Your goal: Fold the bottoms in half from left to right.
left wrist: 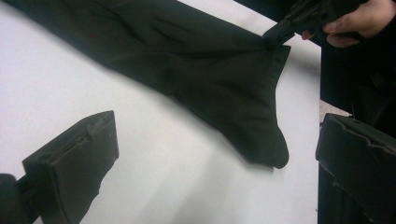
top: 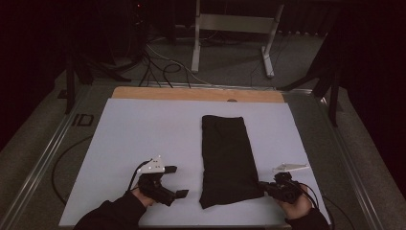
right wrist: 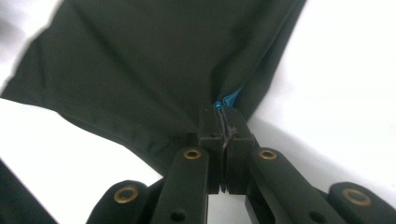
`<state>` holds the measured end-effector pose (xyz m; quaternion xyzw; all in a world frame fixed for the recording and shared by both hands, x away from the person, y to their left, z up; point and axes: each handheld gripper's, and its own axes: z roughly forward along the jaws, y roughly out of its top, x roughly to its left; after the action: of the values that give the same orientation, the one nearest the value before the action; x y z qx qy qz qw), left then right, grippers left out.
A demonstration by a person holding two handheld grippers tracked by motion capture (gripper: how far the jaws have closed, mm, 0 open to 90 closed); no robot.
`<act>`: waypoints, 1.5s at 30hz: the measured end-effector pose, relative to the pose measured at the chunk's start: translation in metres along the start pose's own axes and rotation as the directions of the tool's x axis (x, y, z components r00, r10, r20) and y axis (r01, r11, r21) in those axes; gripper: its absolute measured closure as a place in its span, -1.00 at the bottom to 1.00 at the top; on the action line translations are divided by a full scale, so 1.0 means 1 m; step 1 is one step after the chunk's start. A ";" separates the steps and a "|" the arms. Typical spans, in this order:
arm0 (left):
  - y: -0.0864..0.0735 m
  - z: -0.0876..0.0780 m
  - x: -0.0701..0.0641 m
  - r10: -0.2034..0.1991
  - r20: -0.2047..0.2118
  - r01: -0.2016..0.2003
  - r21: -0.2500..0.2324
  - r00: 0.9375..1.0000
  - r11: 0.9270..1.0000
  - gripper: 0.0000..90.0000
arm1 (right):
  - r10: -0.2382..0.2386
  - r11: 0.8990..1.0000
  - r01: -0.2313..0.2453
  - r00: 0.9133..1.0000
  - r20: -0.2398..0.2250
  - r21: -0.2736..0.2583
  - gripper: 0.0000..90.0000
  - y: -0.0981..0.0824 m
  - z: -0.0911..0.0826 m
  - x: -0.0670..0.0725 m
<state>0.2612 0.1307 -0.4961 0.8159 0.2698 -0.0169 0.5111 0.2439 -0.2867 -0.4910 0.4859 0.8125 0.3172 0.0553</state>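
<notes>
Black folded cloth lies flat as a long strip on the white worktop, right of centre, running from far to near. It looks already folded lengthwise; a bit of blue peeks out at the pinched edge in the right gripper view, maybe a tag, can't tell.

Right claw is clamped tight on the cloth's near right corner; in the right gripper view the jaws meet on the fabric and creases fan out from the pinch. The left gripper view shows that same corner pulled slightly up by the right claw.

Left claw stands wide, nothing between the jaws, just left of the cloth's near left corner, not touching it. The left gripper view has that corner lying loose between and beyond its jaws.

Progress, judged: one near corner grabbed, other not yet. Likely left to do: left claw takes its corner, then both lift and fold the near end toward the far end.

Pose: both forearms come in from the near edge, hands low over the worktop. Right hand points its claw leftward at the cloth, left hand angles its claw right.
</notes>
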 end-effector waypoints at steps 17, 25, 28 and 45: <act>-0.001 -0.001 -0.001 0.024 0.011 -0.024 -0.007 1.000 1.000 -1.00 | -0.032 0.999 0.032 0.996 0.080 0.001 0.21 0.000 0.004 0.001; -0.003 0.000 -0.001 0.033 0.014 -0.033 0.001 0.999 0.999 -1.00 | -0.079 0.982 0.095 0.992 0.101 -0.164 -0.38 0.006 -0.003 0.006; -0.004 -0.002 -0.001 0.032 0.004 -0.032 0.002 0.999 0.999 -1.00 | -0.089 0.976 0.104 0.992 0.086 -0.193 -0.51 0.007 -0.002 0.007; -0.005 -0.002 -0.002 0.024 -0.005 -0.024 0.009 1.000 1.000 -1.00 | -0.166 0.933 0.182 0.983 0.076 -0.312 -0.80 0.005 -0.004 0.004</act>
<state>0.2567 0.1338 -0.4987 0.8215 0.2612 -0.0099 0.5069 0.2443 -0.2830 -0.4841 0.4044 0.7891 0.4259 0.1802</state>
